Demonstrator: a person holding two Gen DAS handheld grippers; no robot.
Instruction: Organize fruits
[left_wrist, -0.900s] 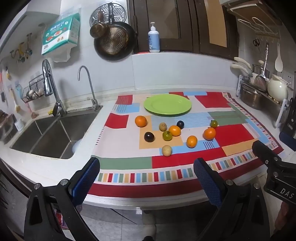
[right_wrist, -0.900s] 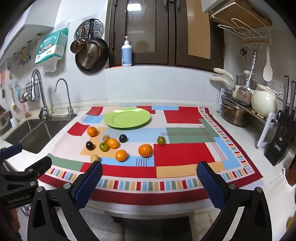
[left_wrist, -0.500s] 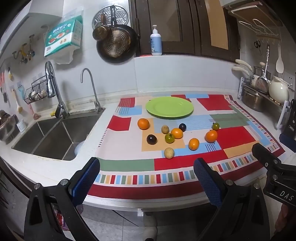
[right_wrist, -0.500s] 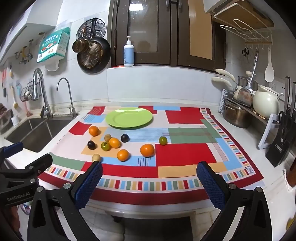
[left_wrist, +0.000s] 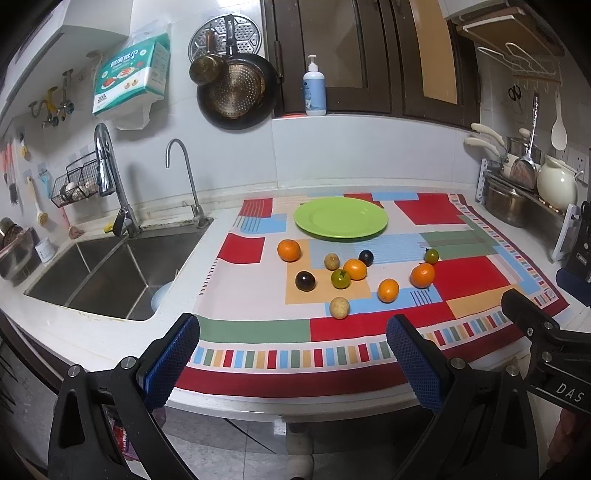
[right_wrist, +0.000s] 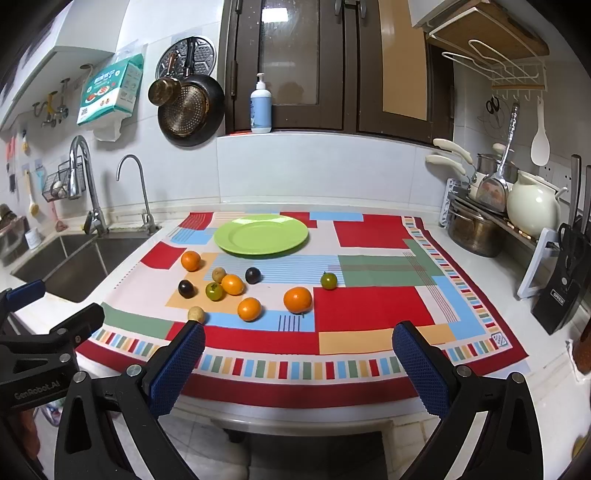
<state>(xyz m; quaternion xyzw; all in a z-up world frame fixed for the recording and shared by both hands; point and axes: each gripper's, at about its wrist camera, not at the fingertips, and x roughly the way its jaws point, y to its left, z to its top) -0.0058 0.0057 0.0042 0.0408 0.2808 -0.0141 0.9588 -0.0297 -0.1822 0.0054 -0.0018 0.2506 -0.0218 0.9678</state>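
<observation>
Evidently nothing has been gripped: the left tool (left_wrist: 291, 354) and right tool (right_wrist: 297, 362) are held wide open short of the table (left_wrist: 110, 332), while the fruits (left_wrist: 351, 273) lie scattered before the bare green plate (left_wrist: 341, 218), presumably their destination.

The green plate (right_wrist: 260, 236) looks like glossy plastic, lying on a matt woven cloth (right_wrist: 373, 306). The sink (left_wrist: 107, 273) is brushed steel, its tap (left_wrist: 105, 166) bright chrome. The oranges (right_wrist: 297, 299) have dimpled skin, and the blue pads (right_wrist: 177, 369) look rubbery and ribbed.
</observation>
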